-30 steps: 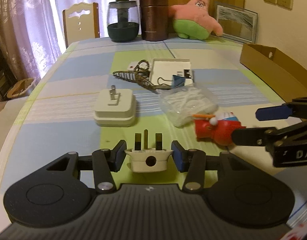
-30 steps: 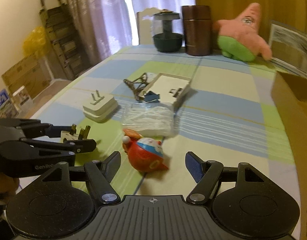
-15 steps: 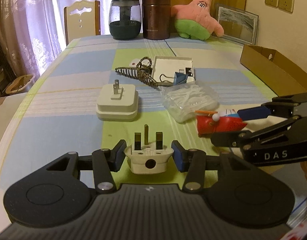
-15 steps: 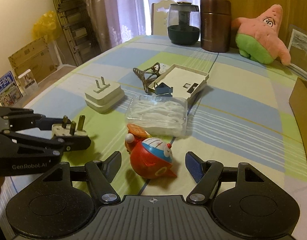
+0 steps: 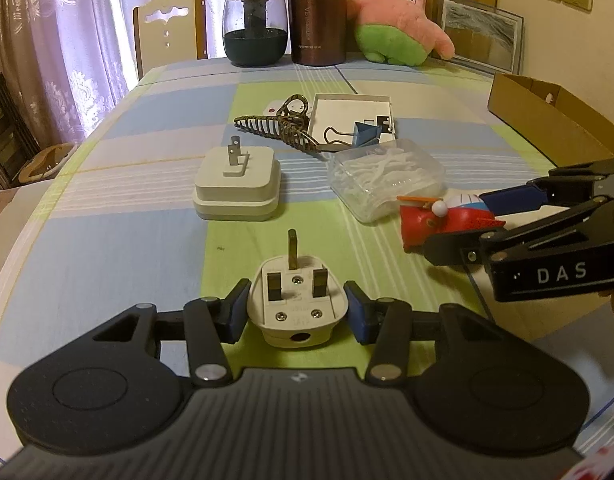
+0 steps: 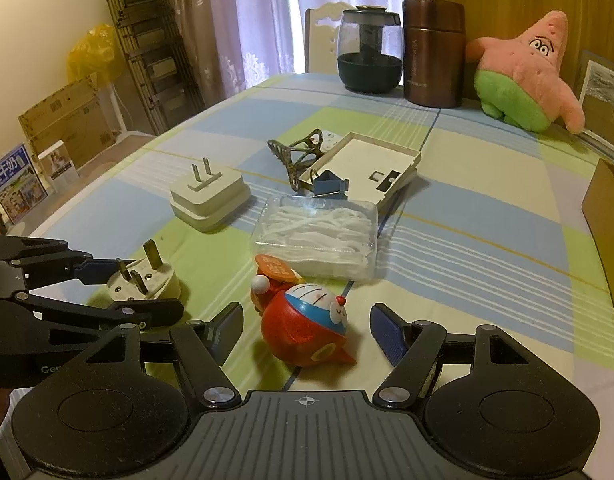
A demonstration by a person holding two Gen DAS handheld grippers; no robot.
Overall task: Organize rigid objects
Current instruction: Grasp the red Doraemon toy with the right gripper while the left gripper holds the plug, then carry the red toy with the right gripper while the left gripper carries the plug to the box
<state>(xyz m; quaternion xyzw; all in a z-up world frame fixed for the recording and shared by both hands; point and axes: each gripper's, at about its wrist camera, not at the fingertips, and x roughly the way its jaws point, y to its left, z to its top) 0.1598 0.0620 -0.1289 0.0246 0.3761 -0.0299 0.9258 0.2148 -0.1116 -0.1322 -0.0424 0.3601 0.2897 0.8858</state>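
Observation:
My left gripper (image 5: pixel 295 308) is shut on a white three-pin plug (image 5: pixel 297 304), prongs tilted up; the plug also shows in the right wrist view (image 6: pixel 145 280). My right gripper (image 6: pixel 307 326) is open, its jaws on either side of a red and blue Doraemon toy (image 6: pixel 307 328) on the table, not touching it. The toy also shows in the left wrist view (image 5: pixel 447 216), between the right gripper's fingers (image 5: pixel 511 200).
A white two-pin adapter (image 5: pixel 237 184), a clear box of floss picks (image 5: pixel 383 180), a blue binder clip (image 5: pixel 363 134), a braided cord (image 5: pixel 283 124) and a white tray (image 5: pixel 351 116) lie mid-table. A cardboard box (image 5: pixel 547 120) stands right. Jars and a plush stand at the back.
My left gripper has lifted and tilted the plug so its prong face shows. My right gripper has moved forward around the Doraemon toy.

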